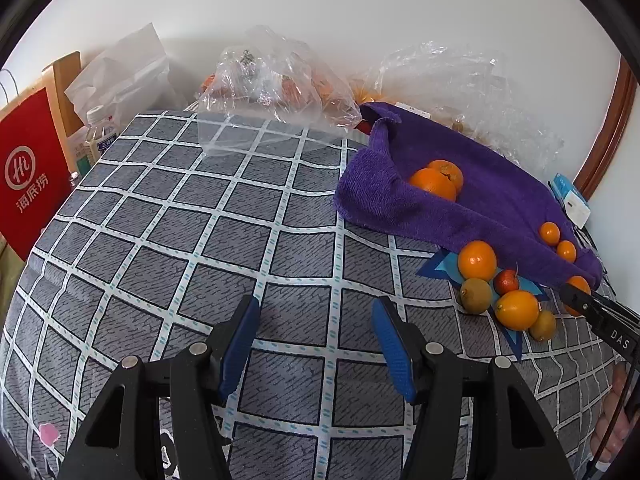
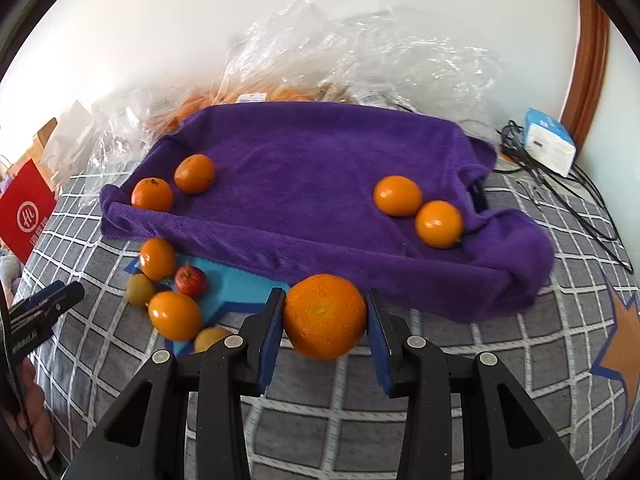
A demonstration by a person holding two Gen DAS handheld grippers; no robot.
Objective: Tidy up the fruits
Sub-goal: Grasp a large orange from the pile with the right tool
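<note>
A purple towel [image 2: 312, 168] lies on the checked tablecloth and also shows in the left wrist view [image 1: 472, 184]. Two oranges [image 2: 172, 184] sit at its left end and two smooth orange fruits [image 2: 416, 210] at its right. My right gripper [image 2: 326, 316] is shut on a large orange [image 2: 324, 316], held just in front of the towel's near edge; it also shows in the left wrist view [image 1: 576, 294]. A loose pile of orange fruits, a small red fruit [image 2: 191, 281] and greenish fruits [image 2: 140, 289] lies left of it. My left gripper [image 1: 316, 336] is open and empty over bare cloth.
Clear plastic bags [image 1: 276, 80] with more fruit stand along the wall behind the towel. A red paper bag [image 1: 28, 176] and a bottle [image 1: 98, 132] stand at the far left. A white-and-blue box [image 2: 548, 146] and black cables [image 2: 560, 192] lie at the right.
</note>
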